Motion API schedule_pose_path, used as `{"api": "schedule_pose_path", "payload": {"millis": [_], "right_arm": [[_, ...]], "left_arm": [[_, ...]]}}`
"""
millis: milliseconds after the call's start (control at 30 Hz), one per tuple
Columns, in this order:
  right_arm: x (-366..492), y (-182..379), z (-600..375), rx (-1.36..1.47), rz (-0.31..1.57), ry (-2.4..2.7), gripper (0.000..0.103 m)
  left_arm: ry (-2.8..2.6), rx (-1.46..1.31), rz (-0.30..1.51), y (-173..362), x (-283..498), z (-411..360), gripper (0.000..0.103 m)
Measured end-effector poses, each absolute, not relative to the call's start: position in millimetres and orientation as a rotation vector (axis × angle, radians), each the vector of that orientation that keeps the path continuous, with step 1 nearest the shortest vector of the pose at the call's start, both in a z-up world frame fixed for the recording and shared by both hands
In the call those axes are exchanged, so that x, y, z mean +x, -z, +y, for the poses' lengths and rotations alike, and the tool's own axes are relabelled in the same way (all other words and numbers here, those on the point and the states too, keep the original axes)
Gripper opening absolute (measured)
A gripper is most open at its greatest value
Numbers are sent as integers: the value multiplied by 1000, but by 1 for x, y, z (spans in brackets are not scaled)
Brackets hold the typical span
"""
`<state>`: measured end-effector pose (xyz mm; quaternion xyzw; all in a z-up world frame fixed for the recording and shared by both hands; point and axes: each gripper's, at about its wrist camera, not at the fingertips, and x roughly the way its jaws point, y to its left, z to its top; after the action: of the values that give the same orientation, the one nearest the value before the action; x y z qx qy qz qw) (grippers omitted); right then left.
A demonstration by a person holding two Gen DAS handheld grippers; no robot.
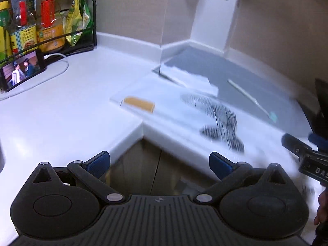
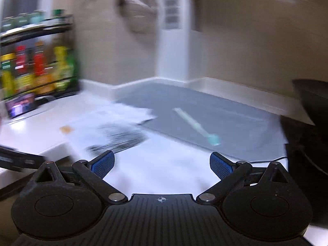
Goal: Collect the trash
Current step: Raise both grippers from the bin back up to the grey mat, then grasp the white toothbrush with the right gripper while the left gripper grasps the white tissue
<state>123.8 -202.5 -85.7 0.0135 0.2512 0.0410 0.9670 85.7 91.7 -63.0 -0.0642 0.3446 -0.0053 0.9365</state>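
Left hand-held gripper (image 1: 159, 164): jaws spread wide with nothing between the blue pads; it hangs over the inner corner of the white surface (image 1: 61, 112), brown cabinet fronts showing below the edge
Right hand-held gripper (image 2: 162, 165): jaws likewise wide apart and empty, over the white surface near its front edge; in the left wrist view only its blue-tipped fingers (image 1: 291, 141) enter at the right edge, the rest cut off
Trash, plastic wrapper (image 1: 174, 106): a clear flat wrapper lying on the surface ahead of both grippers; it bears a tan label (image 1: 139, 103) and a black striped print (image 1: 217, 116); its outline is smeared by motion blur, so its edges are hard to trace
Trash, paper (image 1: 190, 78): white sheets just behind the wrapper, overlapping the near corner of the grey mat (image 1: 246, 75); how many sheets, cannot tell
Stick (image 2: 194, 125): a thin pale stick with a teal end, lying slantwise on the grey mat, apart from the wrapper; what it is cannot be made out
Rack (image 1: 90, 20): black wire rack in the far left corner holding bottles (image 1: 49, 18) and a yellow-green packet; cut off by the frame at left and top
Phone (image 1: 22, 69): propped on its side before the rack, screen lit, a white cable leading from it
Dark object (image 2: 307, 133): a black bulk at the right edge of the right wrist view, cropped and unidentifiable
Blur: the right wrist view is heavily smeared; labels on the bottles are unreadable
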Motion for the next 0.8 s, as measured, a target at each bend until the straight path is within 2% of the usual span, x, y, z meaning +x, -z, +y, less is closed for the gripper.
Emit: {"api": "schedule_pose_path", "payload": {"millis": [533,800], "right_arm": [[289,131,-227,103,687,-5,99],[325,142,-215,29,729,22,99]], "left_arm": [[-69,-197,766,69,274,78,103],[-49,-182,807,85,319,64,103]]}}
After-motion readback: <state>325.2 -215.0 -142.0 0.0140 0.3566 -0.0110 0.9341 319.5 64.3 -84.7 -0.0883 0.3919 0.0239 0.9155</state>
